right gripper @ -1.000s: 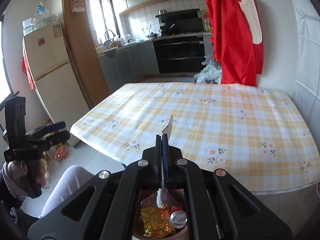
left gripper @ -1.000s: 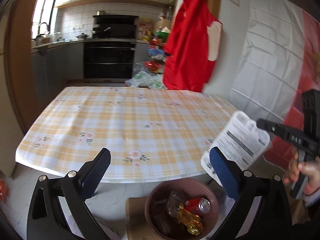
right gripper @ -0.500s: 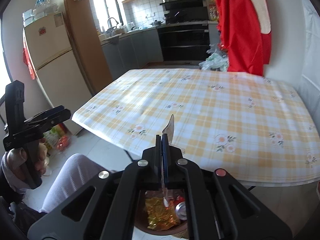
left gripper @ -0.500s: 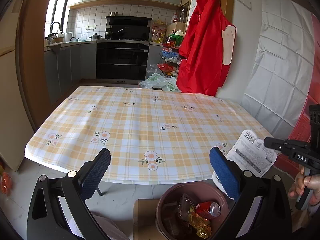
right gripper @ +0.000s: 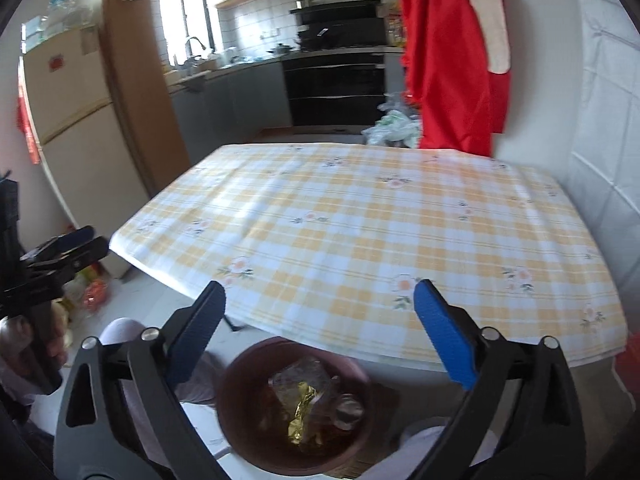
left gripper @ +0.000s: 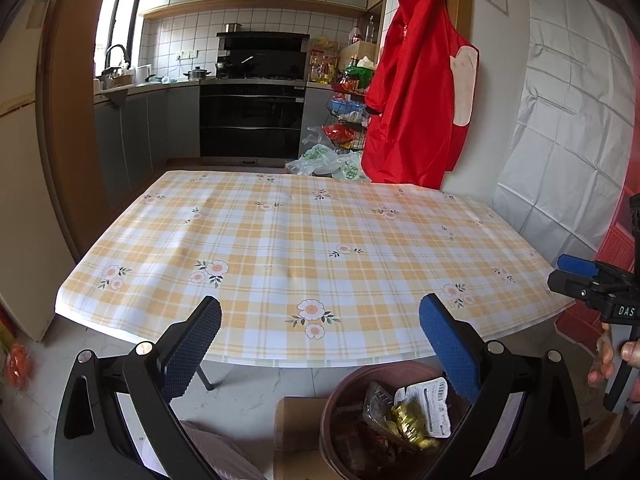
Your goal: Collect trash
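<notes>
A brown round bin [left gripper: 340, 396] stands on the floor below the table's near edge. In it lie a white printed wrapper [left gripper: 430, 400], gold foil [left gripper: 408, 424] and other trash. My left gripper [left gripper: 320, 308] is open and bare above the bin's left side. In the right wrist view, the bin [right gripper: 236, 368] with the gold foil [right gripper: 304, 412] sits right under my right gripper [right gripper: 320, 291]. Its jaws are opening, with nothing between them. Each gripper shows at the edge of the other's view: the right gripper [left gripper: 584, 284], the left gripper [right gripper: 64, 252].
The table [left gripper: 300, 240] wears a yellow checked cloth with flowers. A cardboard box [left gripper: 296, 420] sits under the bin. A red apron [left gripper: 416, 100] hangs at the far right, a fridge [right gripper: 68, 120] stands left. A person's knee [right gripper: 120, 330] is near the bin.
The right gripper, shut on the white printed wrapper before, has opened. The wrapper now lies in the bin on top of the other trash.
</notes>
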Demonstrator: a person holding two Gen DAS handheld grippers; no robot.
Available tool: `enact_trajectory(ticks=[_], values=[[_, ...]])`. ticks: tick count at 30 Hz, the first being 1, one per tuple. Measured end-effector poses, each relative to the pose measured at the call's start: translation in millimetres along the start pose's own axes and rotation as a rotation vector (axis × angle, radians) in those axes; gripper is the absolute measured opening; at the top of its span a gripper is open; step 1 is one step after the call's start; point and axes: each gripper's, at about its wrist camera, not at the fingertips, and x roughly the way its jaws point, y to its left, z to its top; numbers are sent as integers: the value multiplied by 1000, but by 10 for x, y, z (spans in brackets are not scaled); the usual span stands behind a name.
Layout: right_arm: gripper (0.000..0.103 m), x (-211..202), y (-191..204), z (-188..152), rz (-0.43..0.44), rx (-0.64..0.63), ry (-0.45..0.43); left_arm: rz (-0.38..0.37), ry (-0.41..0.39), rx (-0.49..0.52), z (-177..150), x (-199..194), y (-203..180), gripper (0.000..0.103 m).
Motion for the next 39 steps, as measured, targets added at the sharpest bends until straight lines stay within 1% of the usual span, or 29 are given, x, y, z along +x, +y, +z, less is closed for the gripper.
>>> enact_trajectory(ticks=[5,9,14,17,22,26,33,39], values=[[97,12,-74,21,-77,2,-12,-3,1,15,18,12,-45,97],[97,1,-77,69,-104,-16,-24,-5,-5,27,76,28,-87,97],[97,-12,-91,159,-109,-9,-40,22,-21,50,189,38,-137,97],[97,-36,-120,232,-104,6,-54,24,-31,62,276,52,-157,97],[97,-107,-167,354,-128,13,-90,38,-46,80,424,61,-189,97],[97,-179,-211,452,-137,15,-122,46,-85,87,555,17,-223,97],[97,-274,-266,562,-147,21,-156,40,-118,78,699,-22,-283,97],[97,-326,-272,570,-164,25,-170,33,-127,94,735,-30,-362,97]])
